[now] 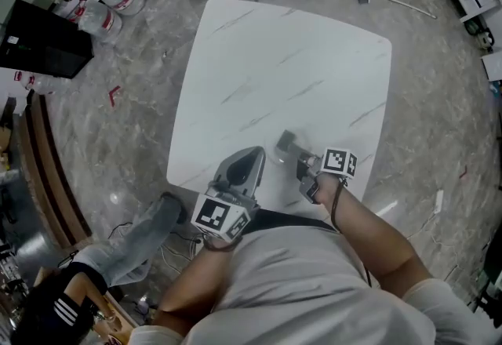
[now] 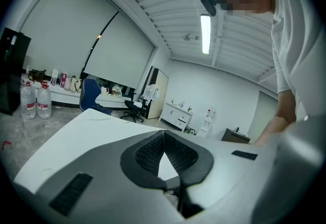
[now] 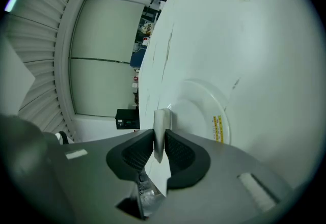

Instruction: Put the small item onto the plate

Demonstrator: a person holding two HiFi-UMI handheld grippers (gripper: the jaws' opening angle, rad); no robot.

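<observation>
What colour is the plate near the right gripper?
The plate is white with a yellow label; right gripper view shows it best.

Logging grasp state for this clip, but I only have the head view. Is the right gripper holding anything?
Observer: Yes, the right gripper is shut on the small item, a thin pale piece.
Operator: Where should it go? I can't spot it.
Observer: A white plate with a yellow label on its rim shows just beyond the item in the right gripper view.
Operator: And the other gripper?
Observer: The left gripper is shut, with nothing between its jaws.
</observation>
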